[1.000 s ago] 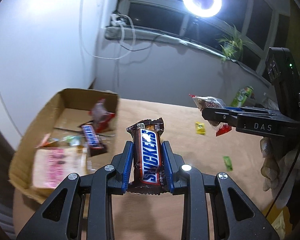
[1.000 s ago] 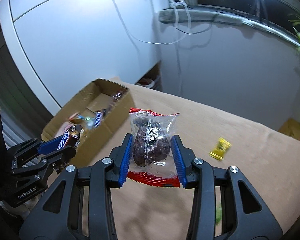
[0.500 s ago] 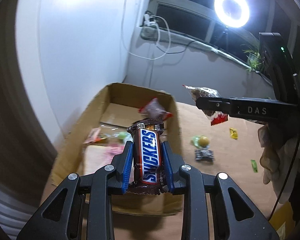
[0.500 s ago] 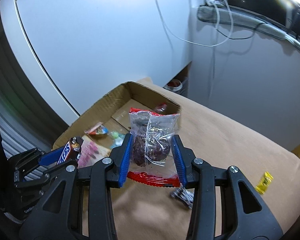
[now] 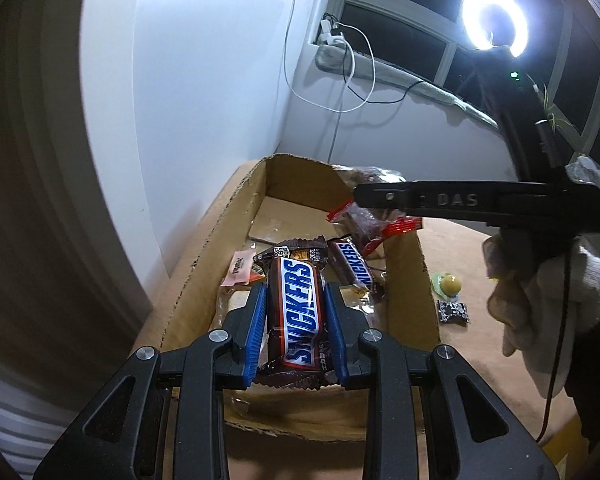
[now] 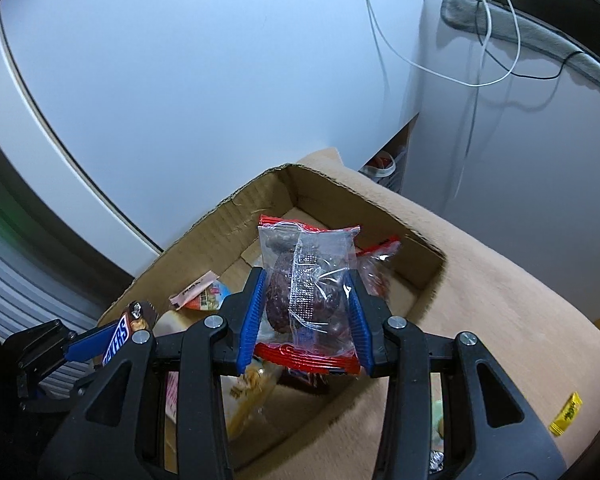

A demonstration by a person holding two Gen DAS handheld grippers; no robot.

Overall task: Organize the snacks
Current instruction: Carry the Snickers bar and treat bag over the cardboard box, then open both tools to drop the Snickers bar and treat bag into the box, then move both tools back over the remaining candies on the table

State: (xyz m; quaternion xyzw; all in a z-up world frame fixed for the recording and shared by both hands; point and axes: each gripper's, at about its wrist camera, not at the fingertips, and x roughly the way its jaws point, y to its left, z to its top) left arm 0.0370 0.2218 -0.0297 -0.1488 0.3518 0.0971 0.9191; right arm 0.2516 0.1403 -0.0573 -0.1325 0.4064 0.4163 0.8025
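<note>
My left gripper [image 5: 296,304] is shut on a Snickers bar [image 5: 298,312] and holds it above the near end of an open cardboard box [image 5: 204,264]. My right gripper [image 6: 306,296] is shut on a clear red-edged packet with a dark cake inside [image 6: 308,288], held over the same box [image 6: 416,240]. From the left wrist view the right gripper [image 5: 360,196] reaches in from the right over the box's far end. In the box lie another Snickers bar [image 5: 356,266], a red-edged packet [image 5: 364,224] and a pink sachet [image 5: 240,270].
On the tan tabletop [image 5: 460,248] right of the box lie a green sweet [image 5: 446,284] and a small black packet [image 5: 452,312]. A yellow sachet [image 6: 566,414] lies at the right. A white wall stands close behind the box. A ring light [image 5: 494,16] shines above.
Both grippers have moved left from over the table to above the box, each still holding its snack. The box now fills the middle of both views.
</note>
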